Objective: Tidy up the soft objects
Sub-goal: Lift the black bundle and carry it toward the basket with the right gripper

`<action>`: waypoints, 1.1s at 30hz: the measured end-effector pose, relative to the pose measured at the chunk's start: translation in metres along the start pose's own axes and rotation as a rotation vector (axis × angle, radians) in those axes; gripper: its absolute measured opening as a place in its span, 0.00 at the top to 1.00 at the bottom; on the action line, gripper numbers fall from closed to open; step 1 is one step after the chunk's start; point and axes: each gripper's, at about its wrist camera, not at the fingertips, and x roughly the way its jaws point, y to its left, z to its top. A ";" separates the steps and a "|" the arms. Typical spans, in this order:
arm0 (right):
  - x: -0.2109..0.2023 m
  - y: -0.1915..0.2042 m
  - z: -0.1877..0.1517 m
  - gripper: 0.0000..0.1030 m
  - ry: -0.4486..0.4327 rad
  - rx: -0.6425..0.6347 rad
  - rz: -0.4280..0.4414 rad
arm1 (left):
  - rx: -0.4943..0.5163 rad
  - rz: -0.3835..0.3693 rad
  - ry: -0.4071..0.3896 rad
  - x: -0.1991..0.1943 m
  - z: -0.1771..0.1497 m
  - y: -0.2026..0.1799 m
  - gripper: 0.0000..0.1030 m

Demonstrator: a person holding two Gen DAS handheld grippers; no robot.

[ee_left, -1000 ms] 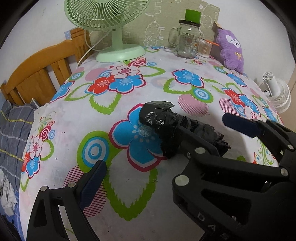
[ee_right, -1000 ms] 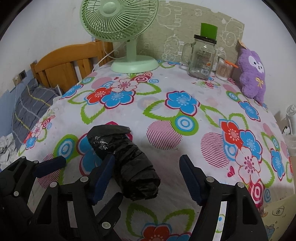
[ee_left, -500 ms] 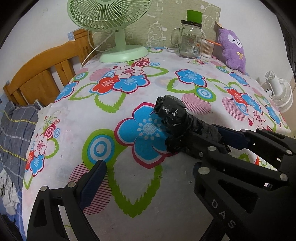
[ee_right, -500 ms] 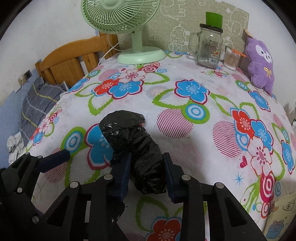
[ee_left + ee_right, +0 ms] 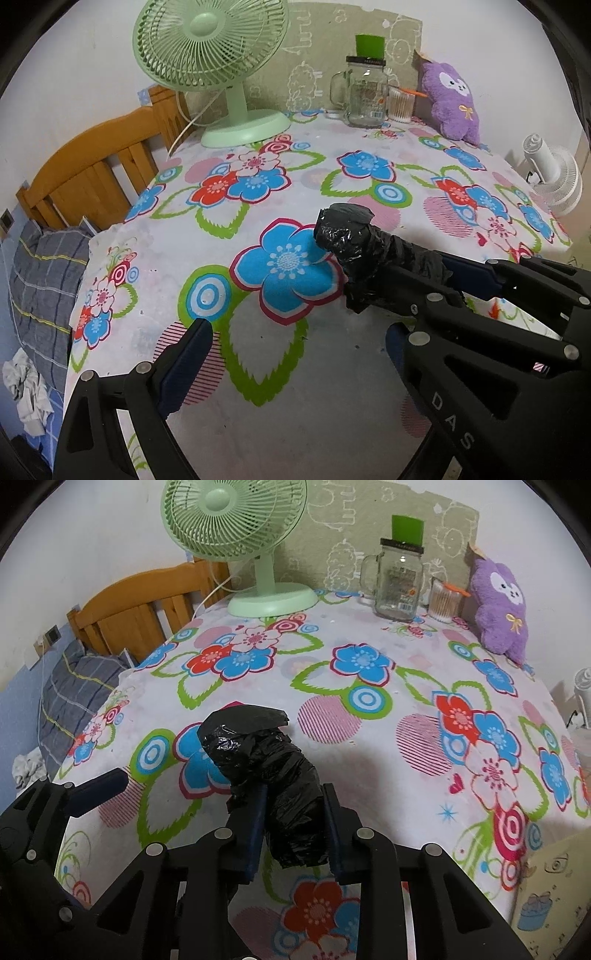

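1. Far left of both tongs, a wooden bed frame (image 5: 88,173) and a grey checked pillow (image 5: 40,280) lie beside the counter (image 5: 295,406), which is covered by a flowered cloth.
2. The left tongs (image 5: 299,345) gape wide over the cloth with nothing between their blue pads; one finger (image 5: 184,365) sits low at the left, the other is largely hidden behind the right tongs' frame.
3. Beyond the left tongs, at the counter's far edge, stands a green desk fan (image 5: 236,520).
4. The right tongs (image 5: 293,830) are clamped tight on the near end of a roll of black plastic bags (image 5: 266,764); the roll's far end juts forward past the pads, over a blue flower on the cloth.
5. Farther back, to the right of the fan, a glass jar (image 5: 399,583) with a green cap stands by a small container of cotton swabs (image 5: 443,600).
6. At the far right, a purple plush toy (image 5: 502,609) leans against the wall, well apart from both tongs.
7. A white fan (image 5: 554,177) sits off the counter's right edge.
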 end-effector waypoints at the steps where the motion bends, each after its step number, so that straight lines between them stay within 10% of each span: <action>1: -0.003 -0.001 -0.001 0.70 -0.005 0.000 -0.003 | 0.004 0.003 -0.007 -0.004 0.000 -0.002 0.07; 33: -0.110 -0.041 -0.036 0.70 -0.152 0.040 -0.049 | 0.062 0.015 -0.147 -0.088 -0.011 -0.068 0.07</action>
